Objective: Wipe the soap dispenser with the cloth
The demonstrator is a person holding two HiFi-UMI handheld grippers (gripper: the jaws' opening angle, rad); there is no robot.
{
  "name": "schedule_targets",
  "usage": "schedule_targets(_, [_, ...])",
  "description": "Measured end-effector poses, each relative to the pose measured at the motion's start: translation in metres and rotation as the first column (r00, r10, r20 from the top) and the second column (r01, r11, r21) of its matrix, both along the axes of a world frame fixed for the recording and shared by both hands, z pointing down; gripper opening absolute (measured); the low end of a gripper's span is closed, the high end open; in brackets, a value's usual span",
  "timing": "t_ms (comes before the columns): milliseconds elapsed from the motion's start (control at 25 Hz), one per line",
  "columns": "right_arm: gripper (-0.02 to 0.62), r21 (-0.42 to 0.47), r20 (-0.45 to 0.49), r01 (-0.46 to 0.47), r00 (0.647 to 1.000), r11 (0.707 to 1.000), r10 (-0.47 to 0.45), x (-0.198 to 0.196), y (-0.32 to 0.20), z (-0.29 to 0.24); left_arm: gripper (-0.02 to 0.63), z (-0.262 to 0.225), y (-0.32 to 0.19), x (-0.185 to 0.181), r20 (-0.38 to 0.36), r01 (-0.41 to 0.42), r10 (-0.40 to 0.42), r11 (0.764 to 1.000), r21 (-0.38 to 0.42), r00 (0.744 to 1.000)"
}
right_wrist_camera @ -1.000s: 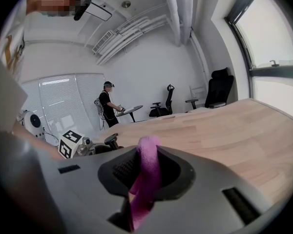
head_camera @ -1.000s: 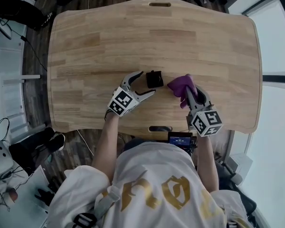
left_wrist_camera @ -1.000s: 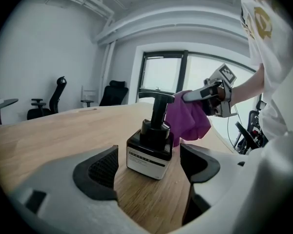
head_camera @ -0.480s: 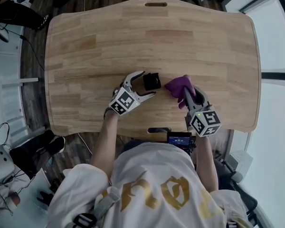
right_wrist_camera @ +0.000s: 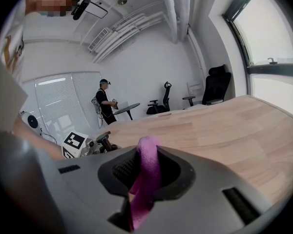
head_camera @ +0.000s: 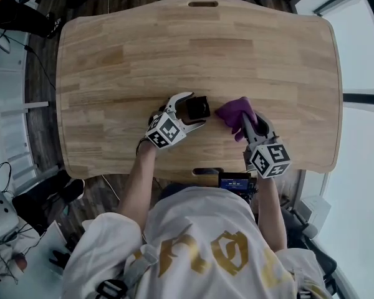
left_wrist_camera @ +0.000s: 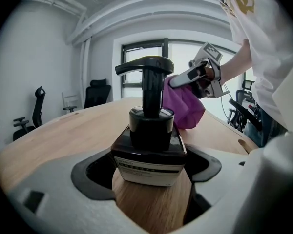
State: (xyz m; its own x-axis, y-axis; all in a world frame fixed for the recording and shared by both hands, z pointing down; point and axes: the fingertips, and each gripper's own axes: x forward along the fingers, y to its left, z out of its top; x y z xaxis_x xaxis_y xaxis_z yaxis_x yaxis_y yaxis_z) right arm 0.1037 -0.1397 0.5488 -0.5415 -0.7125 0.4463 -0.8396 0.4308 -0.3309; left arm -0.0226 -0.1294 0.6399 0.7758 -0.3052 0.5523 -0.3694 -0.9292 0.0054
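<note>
A dark soap dispenser (head_camera: 199, 107) with a black pump stands on the wooden table (head_camera: 124, 55) near its front edge. My left gripper (head_camera: 196, 109) is open, and its jaws have just widened slightly. The square bottle (left_wrist_camera: 149, 147) stands between the left gripper's (left_wrist_camera: 151, 174) pads with a gap on each side. Just right of the dispenser is my right gripper (head_camera: 244, 119), shut on a purple cloth (head_camera: 235, 111). In the right gripper view the cloth (right_wrist_camera: 145, 174) is pinched between the jaws and hangs down. The bunched cloth (left_wrist_camera: 185, 104) hangs close behind the pump.
A small device with a lit screen (head_camera: 236, 181) is fixed at the table's near edge. Slot cut-outs sit at the far edge (head_camera: 203, 4) and near edge (head_camera: 207, 170). Office chairs (right_wrist_camera: 216, 84) and a standing person (right_wrist_camera: 105, 101) are far behind.
My left gripper has edged forward and rolled a little, so the dispenser now sits deeper between its jaws. The right gripper and cloth have stayed put.
</note>
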Motion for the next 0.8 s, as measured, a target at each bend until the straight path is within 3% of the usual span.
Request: schedule_targets(800, [0.054, -0.012, 0.014, -0.005, 1.0, 1.0, 0.005, 0.003, -0.003, 0.004, 0.38, 0.003, -0.008, 0.014, 0.03, -0.038, 0.038, 0.999, 0.0, 0.999])
